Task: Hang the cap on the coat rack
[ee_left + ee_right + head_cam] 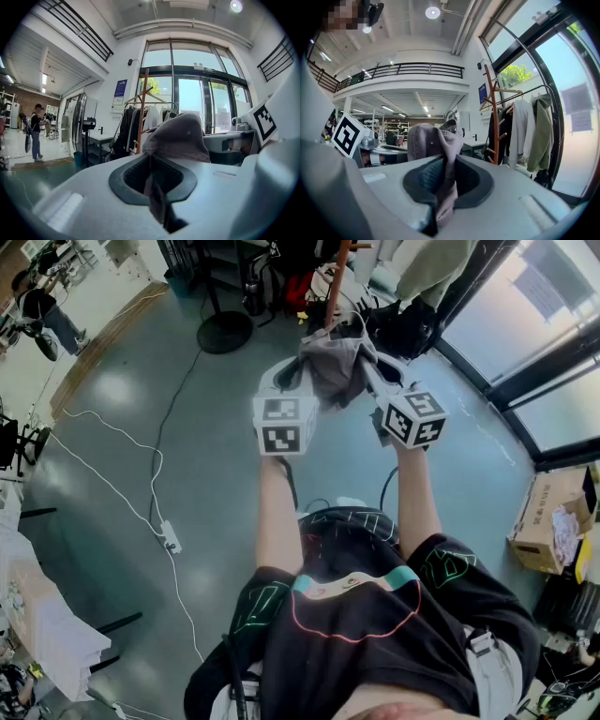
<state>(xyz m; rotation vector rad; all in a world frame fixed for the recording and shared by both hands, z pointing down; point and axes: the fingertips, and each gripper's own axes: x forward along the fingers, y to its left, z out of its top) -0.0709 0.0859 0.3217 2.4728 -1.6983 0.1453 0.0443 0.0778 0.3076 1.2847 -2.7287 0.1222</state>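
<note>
Left gripper (156, 199) has its jaws closed tight on a fold of the grey cap (335, 367), and right gripper (439, 197) pinches the opposite edge with jaws almost together, fabric pressed between the pads. The cap spans between the two, held up in front of the person, clear of the floor. The wooden coat rack (491, 112) stands just ahead with jackets on it; the cap isn't on it yet.

One cap (335, 367), two grippers, left gripper (292, 376) and right gripper (368, 367), one wooden coat rack (490, 112), one cardboard box (548, 517), one white power strip (170, 538).
</note>
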